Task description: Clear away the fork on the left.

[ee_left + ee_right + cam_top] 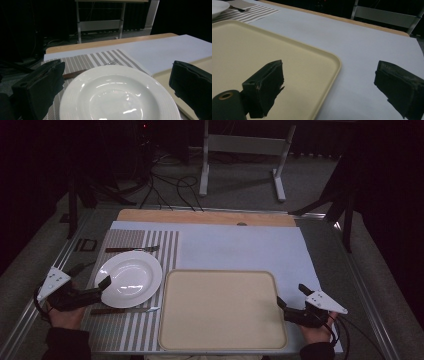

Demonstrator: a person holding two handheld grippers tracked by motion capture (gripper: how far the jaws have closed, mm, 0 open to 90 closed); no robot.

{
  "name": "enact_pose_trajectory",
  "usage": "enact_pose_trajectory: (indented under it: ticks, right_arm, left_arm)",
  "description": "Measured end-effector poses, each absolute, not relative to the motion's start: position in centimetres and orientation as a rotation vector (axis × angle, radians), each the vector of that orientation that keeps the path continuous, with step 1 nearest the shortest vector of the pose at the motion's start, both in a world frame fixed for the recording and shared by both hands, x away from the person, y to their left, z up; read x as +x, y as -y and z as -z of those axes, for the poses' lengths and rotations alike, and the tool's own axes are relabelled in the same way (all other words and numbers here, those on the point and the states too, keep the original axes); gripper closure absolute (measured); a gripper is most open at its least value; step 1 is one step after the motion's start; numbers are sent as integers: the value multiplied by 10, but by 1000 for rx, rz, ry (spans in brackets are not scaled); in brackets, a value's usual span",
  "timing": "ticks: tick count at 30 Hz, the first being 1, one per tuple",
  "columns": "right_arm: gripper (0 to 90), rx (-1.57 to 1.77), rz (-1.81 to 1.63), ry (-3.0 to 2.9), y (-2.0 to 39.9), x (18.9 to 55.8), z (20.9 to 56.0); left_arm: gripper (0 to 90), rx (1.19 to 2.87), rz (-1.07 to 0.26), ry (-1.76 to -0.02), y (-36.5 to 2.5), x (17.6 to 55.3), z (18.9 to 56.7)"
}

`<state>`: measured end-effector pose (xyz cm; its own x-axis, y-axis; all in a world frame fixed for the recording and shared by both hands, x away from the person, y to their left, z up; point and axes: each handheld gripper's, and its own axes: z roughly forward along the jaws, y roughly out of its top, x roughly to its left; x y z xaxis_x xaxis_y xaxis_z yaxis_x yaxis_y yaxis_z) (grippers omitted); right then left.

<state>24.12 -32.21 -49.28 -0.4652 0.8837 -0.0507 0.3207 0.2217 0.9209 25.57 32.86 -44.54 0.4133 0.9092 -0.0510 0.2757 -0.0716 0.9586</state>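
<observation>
Left gripper [102,284], jaws wide astride the white plate [129,278] at 9 o'clock of the tray [220,340], probably about to grasp it: close squarely on the rim; right gripper [291,296], wide and empty, straddles the tray's 3 o'clock edge; no readable writing.

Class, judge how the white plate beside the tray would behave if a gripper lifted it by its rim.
The white plate looks glazed and glossy, so probably slippery between the left gripper jaws. It appears rigid ceramic: likely stiff, fairly heavy, and breakable if dropped. Gripped at one edge, its wide shallow form may tilt.
</observation>
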Motion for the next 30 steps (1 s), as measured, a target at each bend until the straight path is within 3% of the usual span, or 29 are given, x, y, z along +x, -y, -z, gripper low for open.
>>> enact_pose_trajectory:
  ticks: [30]
  right_arm:
    - [84,1103,-1224,-1915,322,241,493]
  left_arm:
    - [0,1706,-751,-1070,-336,292,431]
